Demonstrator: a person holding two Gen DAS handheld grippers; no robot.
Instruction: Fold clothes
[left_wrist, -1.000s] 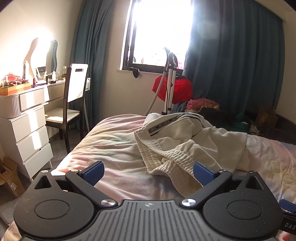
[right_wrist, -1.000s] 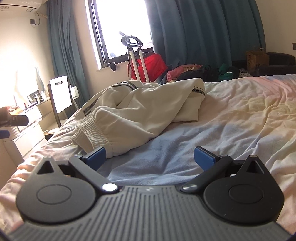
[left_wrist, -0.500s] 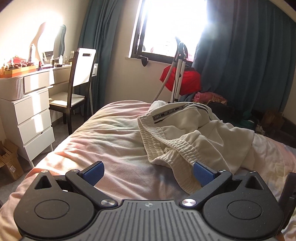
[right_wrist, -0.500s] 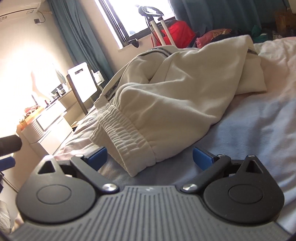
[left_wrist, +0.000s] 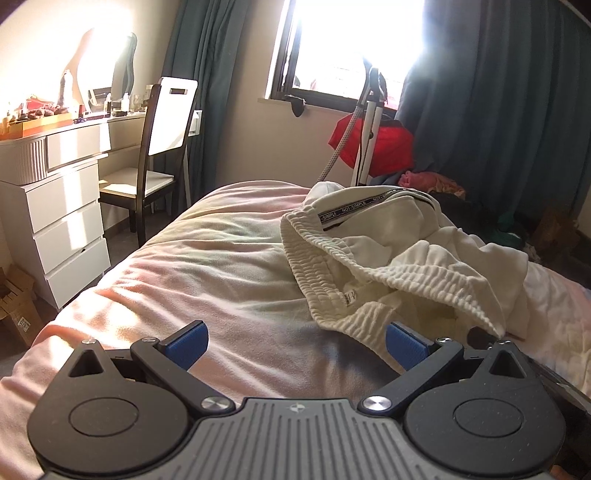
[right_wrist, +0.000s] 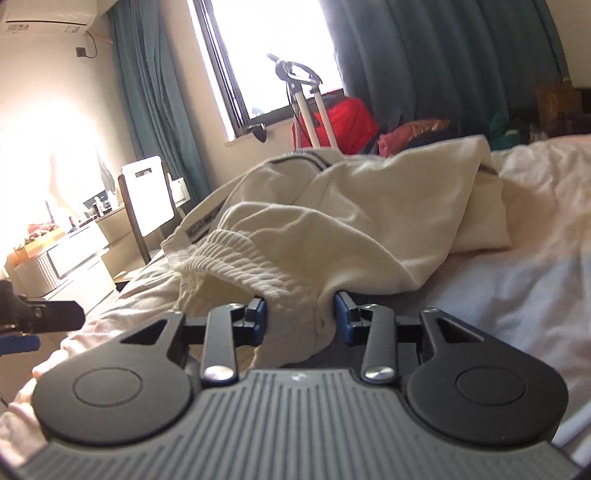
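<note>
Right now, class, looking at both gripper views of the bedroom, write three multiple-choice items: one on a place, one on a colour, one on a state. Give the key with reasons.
1. Where do the cream trousers lie?
A. on the bed
B. on the chair
C. on the floor

2. What colour are the curtains?
A. yellow
B. dark teal
C. white

3. How is the right gripper?
A. wide open and bare
B. shut on the trousers
C. holding a book

Key: 1 A, they lie crumpled on the bed; 2 B, teal cloth flanks the window; 3 B, its blue pads pinch the waistband, while the left gripper is open.
</note>
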